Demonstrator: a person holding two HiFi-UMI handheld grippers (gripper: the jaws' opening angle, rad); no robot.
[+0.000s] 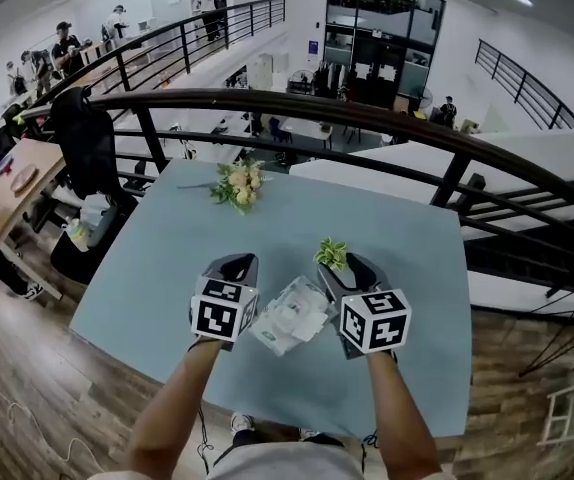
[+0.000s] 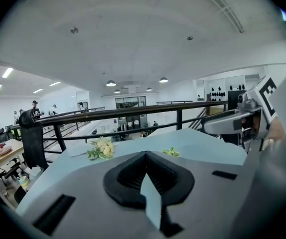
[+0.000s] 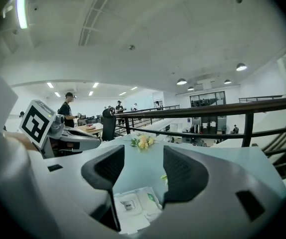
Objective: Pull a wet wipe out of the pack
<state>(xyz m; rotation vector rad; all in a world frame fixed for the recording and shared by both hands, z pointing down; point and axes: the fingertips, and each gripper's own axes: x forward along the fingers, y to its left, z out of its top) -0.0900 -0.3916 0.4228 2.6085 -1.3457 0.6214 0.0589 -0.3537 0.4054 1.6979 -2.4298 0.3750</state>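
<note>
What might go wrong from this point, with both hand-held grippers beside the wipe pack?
1. The wet wipe pack lies loose on the table and neither gripper holds it. A pull may lift the whole pack rather than one wipe.
2. The left hand-held gripper is shut, so it could only pin the pack by pressing, and that may slip.
3. The green sprig lies close by the open right hand-held gripper and may get knocked.

Left gripper (image 2: 145, 156), jaw tips closed together, over a pale blue table (image 2: 203, 146). Yellow flowers (image 2: 101, 148) and a green sprig (image 2: 171, 152) lie near its far edge.
</note>
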